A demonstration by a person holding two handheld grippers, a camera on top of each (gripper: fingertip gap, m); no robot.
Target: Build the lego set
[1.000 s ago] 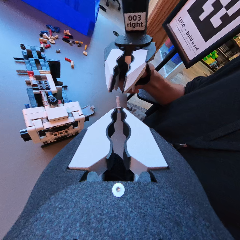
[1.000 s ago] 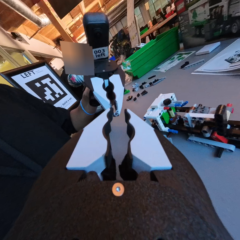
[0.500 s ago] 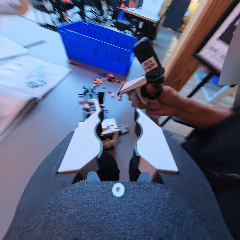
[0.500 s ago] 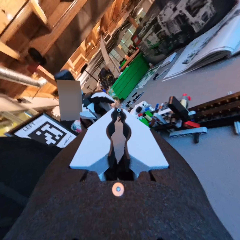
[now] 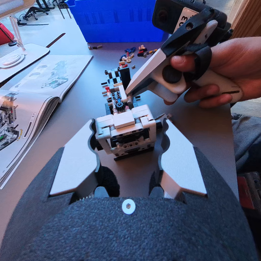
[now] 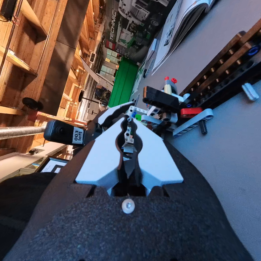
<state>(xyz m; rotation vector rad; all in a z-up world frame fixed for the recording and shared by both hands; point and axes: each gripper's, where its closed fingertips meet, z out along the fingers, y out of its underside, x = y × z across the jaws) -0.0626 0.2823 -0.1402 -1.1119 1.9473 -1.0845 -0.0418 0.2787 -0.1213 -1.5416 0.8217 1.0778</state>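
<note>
The part-built lego truck [image 5: 124, 127] lies lengthwise on the grey table, its white cab end toward me. My left gripper [image 5: 128, 121] is open, one finger on each side of the cab, not clamped on it. My right gripper [image 5: 127, 94] comes in from the upper right, shut on a small tan pin [image 5: 129, 99], its tip down on the chassis just behind the black gear. In the right wrist view the right gripper [image 6: 129, 118] is shut on the pin [image 6: 128, 120], with the truck [image 6: 159, 98] just beyond and the left gripper [image 6: 113, 113] behind it.
An open instruction book [image 5: 46, 79] lies left of the truck. A blue bin [image 5: 120, 21] stands at the back with loose small parts [image 5: 132, 55] in front of it. The table edge [image 5: 233, 141] runs along the right. A green bin [image 6: 124, 81] and the set's box [image 6: 127, 28] stand farther off. My two grippers' fingertips are within a few centimetres of each other.
The pin passed from my left gripper to my right. The left opened and dropped around the cab. The right shut on the pin and carried it down to the chassis.
</note>
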